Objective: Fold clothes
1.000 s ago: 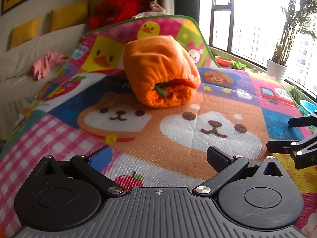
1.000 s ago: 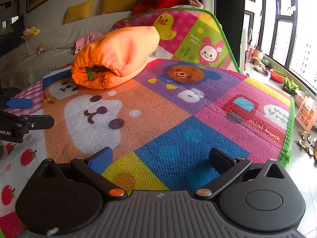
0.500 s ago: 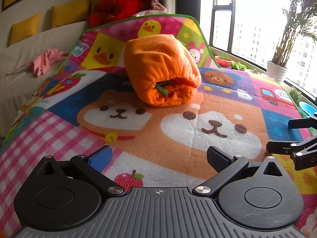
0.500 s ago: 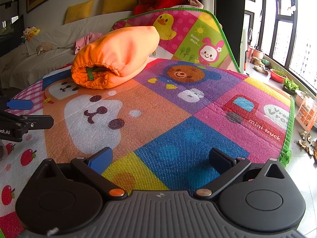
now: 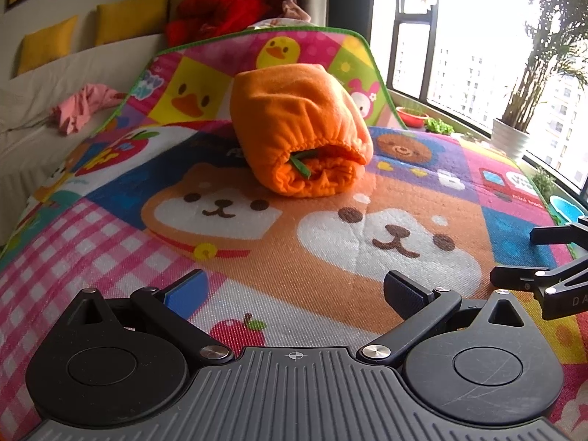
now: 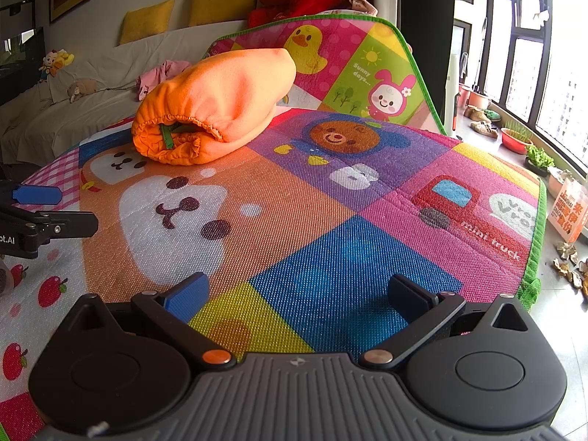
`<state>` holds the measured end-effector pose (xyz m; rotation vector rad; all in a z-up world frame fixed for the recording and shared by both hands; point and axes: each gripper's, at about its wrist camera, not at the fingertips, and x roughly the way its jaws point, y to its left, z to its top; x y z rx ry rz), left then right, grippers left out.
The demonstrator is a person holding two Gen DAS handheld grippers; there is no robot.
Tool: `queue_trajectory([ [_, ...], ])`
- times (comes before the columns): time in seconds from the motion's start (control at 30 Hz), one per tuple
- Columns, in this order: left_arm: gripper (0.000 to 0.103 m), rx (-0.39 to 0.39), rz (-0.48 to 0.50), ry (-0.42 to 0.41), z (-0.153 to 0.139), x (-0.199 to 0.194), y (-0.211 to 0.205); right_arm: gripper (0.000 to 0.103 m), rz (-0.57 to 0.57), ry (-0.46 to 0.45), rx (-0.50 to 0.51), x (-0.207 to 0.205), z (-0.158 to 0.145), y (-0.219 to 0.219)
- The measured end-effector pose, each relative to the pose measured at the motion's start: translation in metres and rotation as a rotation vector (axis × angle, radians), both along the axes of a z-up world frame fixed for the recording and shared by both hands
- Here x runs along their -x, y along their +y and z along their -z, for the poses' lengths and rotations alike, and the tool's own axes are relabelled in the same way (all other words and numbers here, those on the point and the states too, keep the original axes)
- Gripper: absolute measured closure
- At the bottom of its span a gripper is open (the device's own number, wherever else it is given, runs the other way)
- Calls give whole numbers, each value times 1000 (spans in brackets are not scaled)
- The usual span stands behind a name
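Evidently nothing is shifting between frames: the left gripper [image 5: 294, 288] and right gripper [image 6: 296, 290] are still hovering with fingers apart and empty, while the folded orange garment [image 5: 297, 136] is lying well ahead on the play mat [image 5: 330, 264], suggesting the fold is finished.

A home living room: sofa [image 6: 92, 117], yellow cushions [image 6: 147, 25], cartoon play mat [image 6: 330, 220]

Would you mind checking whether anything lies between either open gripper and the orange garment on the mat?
Nothing visible does. Only bare play mat lies between the left gripper and the orange garment; likewise for the right gripper. Both are open and empty.
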<state>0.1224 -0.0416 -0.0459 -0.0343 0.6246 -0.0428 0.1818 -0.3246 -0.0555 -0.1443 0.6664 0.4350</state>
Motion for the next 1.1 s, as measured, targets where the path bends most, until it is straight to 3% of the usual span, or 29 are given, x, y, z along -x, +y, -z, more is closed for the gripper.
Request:
queue_trajectory([
  [0.2,0,18,4,-12,-2,2,2,0,0,-1,2,0,0,1],
  [0.4,0,-29,-23,-82,-8,13,-2,0,0,-1,3,1,0,1],
  [0.5,0,5,-8,-63,-8,11,-1,0,0,-1,3,1,0,1],
  [1.1,0,-19,5,-56,-4,12,-6,0,0,-1,3,1,0,1],
])
